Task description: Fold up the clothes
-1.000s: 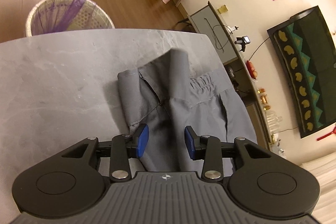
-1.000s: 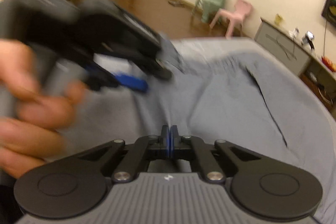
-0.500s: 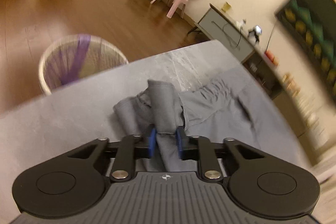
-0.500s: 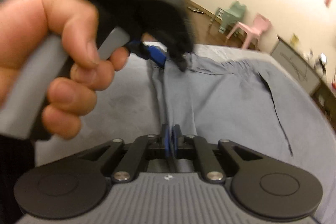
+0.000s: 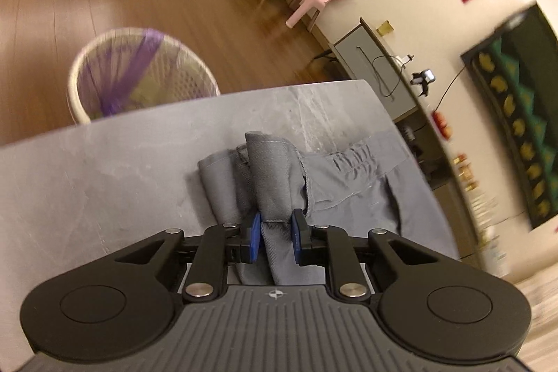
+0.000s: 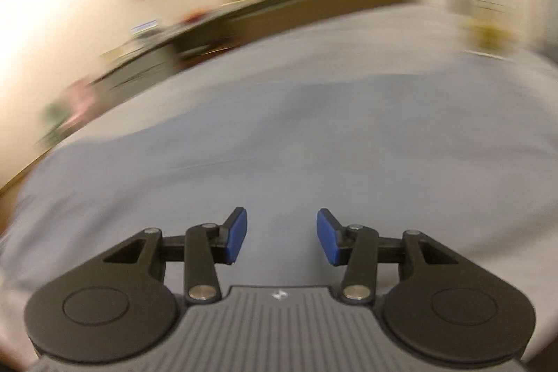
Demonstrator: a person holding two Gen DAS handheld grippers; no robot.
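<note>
Left claw is clamped on a bunched fold of the grey garment, w/ the blue pads pinching a thick roll of cloth that stands up at 12 o'clock from the claw. The rest of the garment lies on the grey bench, spreading toward 2 o'clock, elastic waistband visible there, so prob shorts or trousers. Another rolled bit sits just beside the pinched one at 11 o'clock.

Right claw is spread wide, nothing between the pads, hovering over what looks like grey cloth. That view is v blurry, so can't tell cloth from bench in places.

Progress, imo: early to mid. One end is gathered and lifted for a fold, but nothing reads as a neat finished fold yet. Left to do: lay that end over, flatten, prob another fold or two. Wicker basket at 10 o'clock past the bench edge, not involved afaict.
</note>
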